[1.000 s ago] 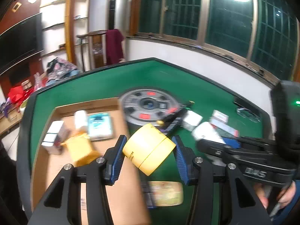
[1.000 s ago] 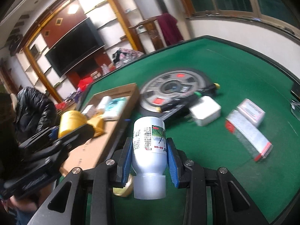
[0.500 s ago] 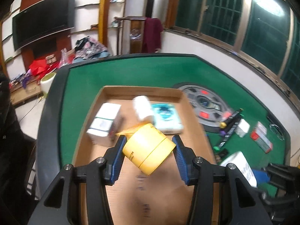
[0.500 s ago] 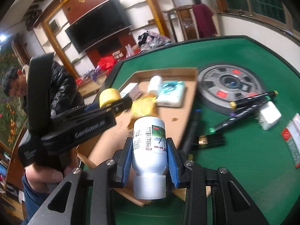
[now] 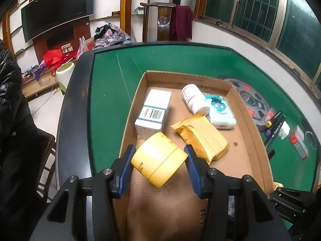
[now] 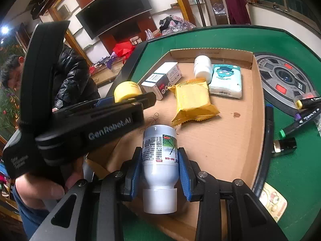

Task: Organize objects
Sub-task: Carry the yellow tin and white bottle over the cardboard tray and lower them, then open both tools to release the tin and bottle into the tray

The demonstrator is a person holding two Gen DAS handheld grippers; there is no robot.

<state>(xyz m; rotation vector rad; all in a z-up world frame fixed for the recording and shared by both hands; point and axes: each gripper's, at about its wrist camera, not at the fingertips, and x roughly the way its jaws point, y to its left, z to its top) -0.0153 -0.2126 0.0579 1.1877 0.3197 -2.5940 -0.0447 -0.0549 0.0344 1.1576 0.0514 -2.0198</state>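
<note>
the left gripper (image 5: 159,161) is pinching a round yellow plastic tub (image 5: 158,158) over the near end of the shallow brown cardboard tray (image 5: 251,132). the right gripper (image 6: 159,166) is clamping a white plastic bottle with printed label (image 6: 159,156), cap toward the camera, above the tray's near edge. judged step: depositing both items. next move calls for lowering onto bare cardboard short of the yellow foil packet (image 5: 202,136), then releasing. beyond, a white barcoded carton (image 5: 153,111) is lying there.

Matt cardboard tray (image 5: 246,118), green felt table (image 5: 112,104), glossy plastic bottle (image 6: 159,156)
</note>
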